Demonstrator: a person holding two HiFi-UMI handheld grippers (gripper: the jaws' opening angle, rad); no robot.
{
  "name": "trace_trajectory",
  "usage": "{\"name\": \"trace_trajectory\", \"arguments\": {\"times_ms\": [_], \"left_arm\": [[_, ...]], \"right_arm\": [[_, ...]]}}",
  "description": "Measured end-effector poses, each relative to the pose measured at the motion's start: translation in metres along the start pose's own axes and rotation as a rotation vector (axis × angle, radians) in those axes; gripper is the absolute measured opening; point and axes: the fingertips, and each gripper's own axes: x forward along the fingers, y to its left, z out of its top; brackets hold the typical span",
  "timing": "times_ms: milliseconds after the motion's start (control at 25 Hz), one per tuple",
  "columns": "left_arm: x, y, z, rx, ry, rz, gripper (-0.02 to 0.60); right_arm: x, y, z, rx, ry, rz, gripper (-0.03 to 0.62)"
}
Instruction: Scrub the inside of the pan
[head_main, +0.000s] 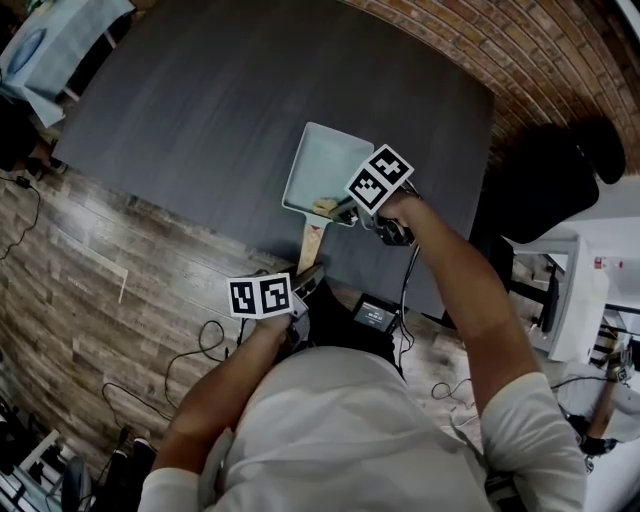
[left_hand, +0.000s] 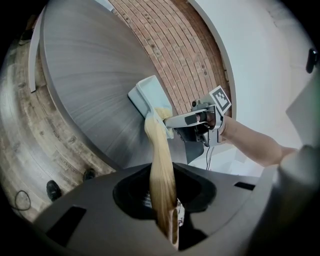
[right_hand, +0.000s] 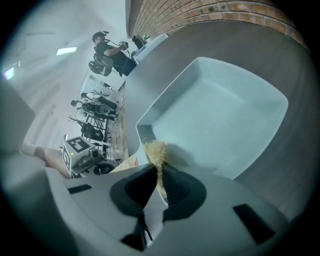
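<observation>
A pale blue square pan (head_main: 326, 170) with a light wooden handle (head_main: 310, 243) lies on the dark grey table (head_main: 200, 110). My left gripper (head_main: 303, 283) is shut on the end of that handle (left_hand: 161, 170), holding the pan (left_hand: 150, 97) level. My right gripper (head_main: 345, 208) is shut on a tan fibrous scrubber (right_hand: 157, 155), which rests against the pan's near wall by the handle corner (right_hand: 142, 135). The scrubber (left_hand: 161, 112) shows at the pan's near edge in the left gripper view. The pan's inside (right_hand: 215, 115) looks bare and clean.
The table's near edge (head_main: 210, 222) runs just below the pan; wood floor with cables (head_main: 100, 300) lies beyond. A brick wall (head_main: 500, 50) stands at the back right. A black chair (head_main: 545, 170) and white equipment (head_main: 590, 290) are at the right.
</observation>
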Motion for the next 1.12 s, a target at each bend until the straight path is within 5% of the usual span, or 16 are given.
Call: {"name": "trace_trajectory", "arguments": {"times_ms": [400, 800, 960, 1120], "left_arm": [[-0.001, 0.0, 0.0, -0.008, 0.003, -0.011, 0.087], [-0.003, 0.001, 0.0, 0.001, 0.02, -0.016, 0.087], [-0.003, 0.001, 0.0, 0.025, 0.036, -0.011, 0.089], [-0.001, -0.002, 0.002, 0.13, 0.059, 0.006, 0.094]], "right_arm": [[-0.011, 0.009, 0.004, 0.07, -0.102, 0.054, 0.04], [-0.057, 0.035, 0.025, 0.108, -0.446, 0.175, 0.04], [-0.082, 0.011, 0.022, 0.093, -0.556, 0.055, 0.041], [-0.102, -0.039, 0.011, 0.082, -0.568, -0.204, 0.041]]}}
